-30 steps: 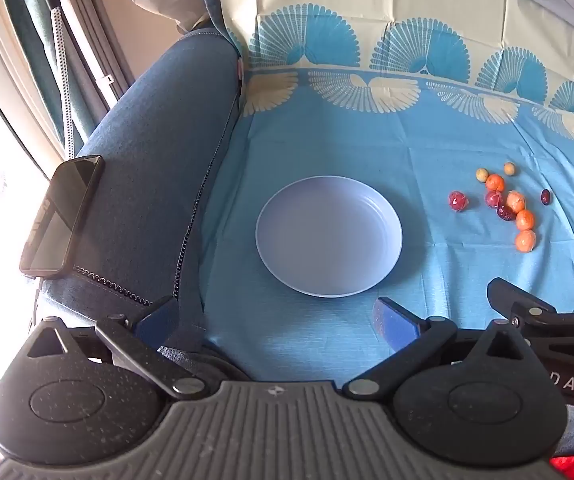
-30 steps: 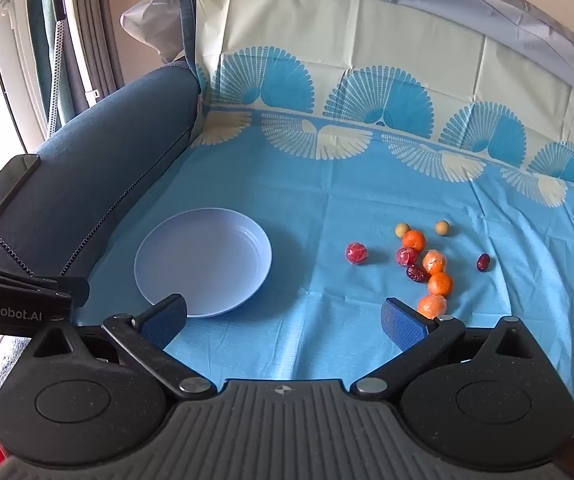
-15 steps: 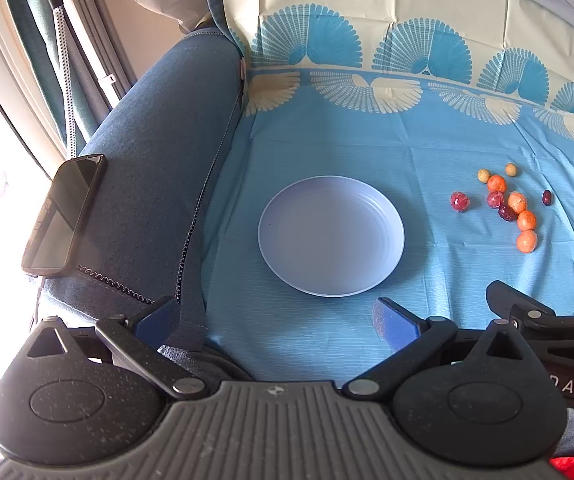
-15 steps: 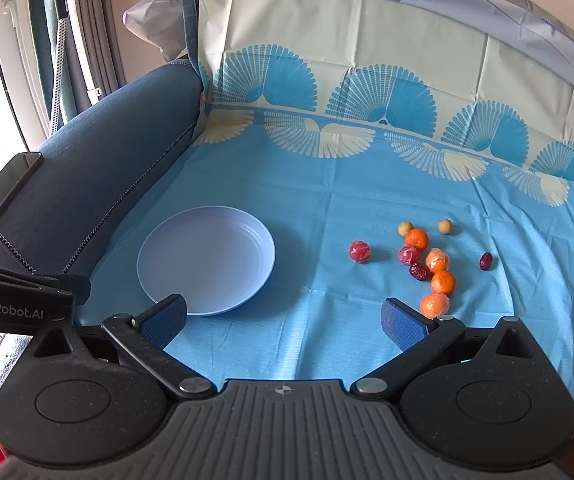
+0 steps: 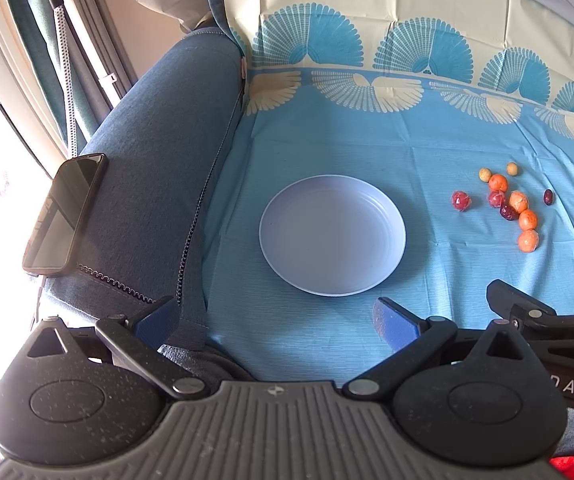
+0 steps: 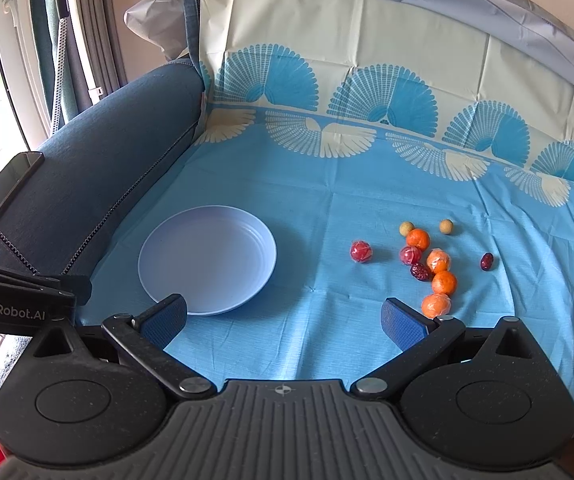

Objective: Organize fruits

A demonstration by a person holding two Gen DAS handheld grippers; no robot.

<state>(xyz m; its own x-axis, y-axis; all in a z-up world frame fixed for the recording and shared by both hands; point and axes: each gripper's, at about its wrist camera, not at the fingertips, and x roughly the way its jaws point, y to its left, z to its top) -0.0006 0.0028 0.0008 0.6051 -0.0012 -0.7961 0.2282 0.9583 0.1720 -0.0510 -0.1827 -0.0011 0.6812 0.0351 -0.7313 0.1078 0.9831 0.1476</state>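
An empty pale blue plate (image 5: 332,235) lies on the blue cloth, also in the right wrist view (image 6: 207,258). To its right lies a cluster of small fruits (image 6: 433,264): several oranges, red wrapped ones, dark dates and two small yellow ones; one red fruit (image 6: 361,251) lies apart, nearer the plate. The cluster shows in the left wrist view (image 5: 515,206). My left gripper (image 5: 275,320) is open and empty, in front of the plate. My right gripper (image 6: 285,320) is open and empty, in front of the fruits; the nearest orange (image 6: 435,305) is just beyond its right finger.
A dark blue sofa arm (image 5: 159,168) runs along the left with a black phone (image 5: 65,214) lying on it. The patterned cloth (image 6: 367,80) rises up the backrest behind. A window and curtain stand at the far left.
Both grippers have shifted very slightly; the plate and fruits lie where they were. Both stay open.
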